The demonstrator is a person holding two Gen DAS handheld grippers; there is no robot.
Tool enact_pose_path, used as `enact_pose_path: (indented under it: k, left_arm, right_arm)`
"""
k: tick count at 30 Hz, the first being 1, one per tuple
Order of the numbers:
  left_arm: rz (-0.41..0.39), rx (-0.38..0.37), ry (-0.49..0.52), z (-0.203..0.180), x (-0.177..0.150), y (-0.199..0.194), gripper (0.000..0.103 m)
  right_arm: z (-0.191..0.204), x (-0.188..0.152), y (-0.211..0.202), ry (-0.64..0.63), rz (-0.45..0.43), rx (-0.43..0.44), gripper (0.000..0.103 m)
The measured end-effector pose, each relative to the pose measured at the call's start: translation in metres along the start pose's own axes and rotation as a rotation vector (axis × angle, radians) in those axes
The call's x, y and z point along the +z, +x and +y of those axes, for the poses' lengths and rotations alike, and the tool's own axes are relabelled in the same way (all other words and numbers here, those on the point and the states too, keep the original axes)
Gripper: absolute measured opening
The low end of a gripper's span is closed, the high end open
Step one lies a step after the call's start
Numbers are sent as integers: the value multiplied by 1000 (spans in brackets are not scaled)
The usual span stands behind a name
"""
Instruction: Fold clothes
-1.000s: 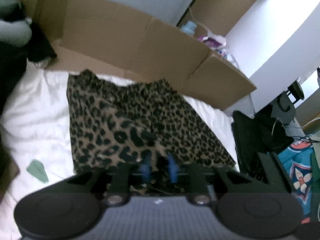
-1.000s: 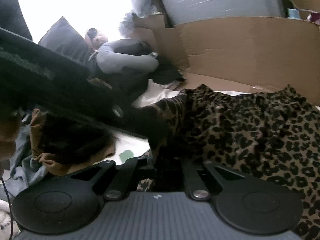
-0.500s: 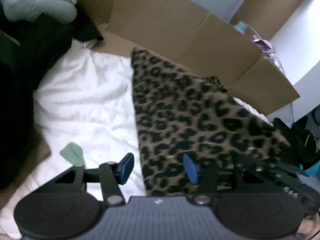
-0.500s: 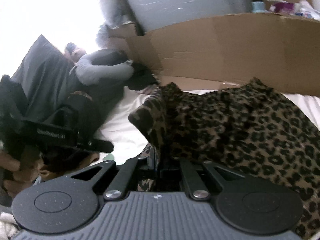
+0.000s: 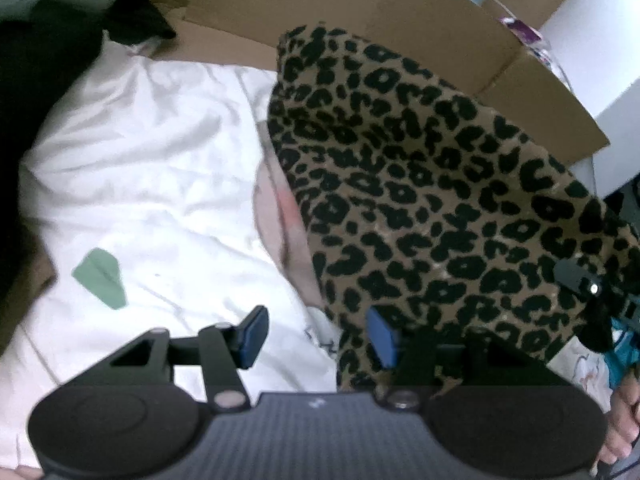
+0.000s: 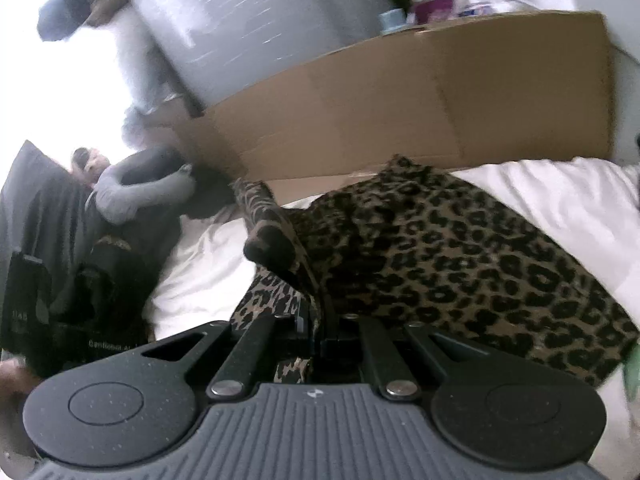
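On the white bed sheet (image 5: 132, 168) lies the leopard-print garment (image 5: 420, 200), its far edge against the cardboard box (image 5: 420, 28). My right hand-held gripper (image 6: 316, 328) is clamped on the garment's near edge, lifting a fold of it. My left hand-held gripper (image 5: 316, 336) has its blue pads (image 5: 252, 334) spread apart, one beside the garment's left edge and one over the cloth, gripping nothing. Left of the garment the sheet is bare apart from a green scrap (image 5: 102, 278).
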State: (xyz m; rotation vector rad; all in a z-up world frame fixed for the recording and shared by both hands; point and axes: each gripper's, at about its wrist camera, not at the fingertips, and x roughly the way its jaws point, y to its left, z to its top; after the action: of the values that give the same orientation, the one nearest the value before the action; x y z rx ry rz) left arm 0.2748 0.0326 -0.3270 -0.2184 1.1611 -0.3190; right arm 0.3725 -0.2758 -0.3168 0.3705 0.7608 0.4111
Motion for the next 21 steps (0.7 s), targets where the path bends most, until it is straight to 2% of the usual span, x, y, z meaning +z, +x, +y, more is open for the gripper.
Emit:
enact_pose_path:
  k: [10,21]
  left_arm:
    - [62,-33,56,-13,-4,20,58]
    - [101,-20,126,-27,3,28,58]
  right_arm:
    - [-57,-2,-8,113,-26,-103,0]
    - [-127,-34,6,287,19,-217,1]
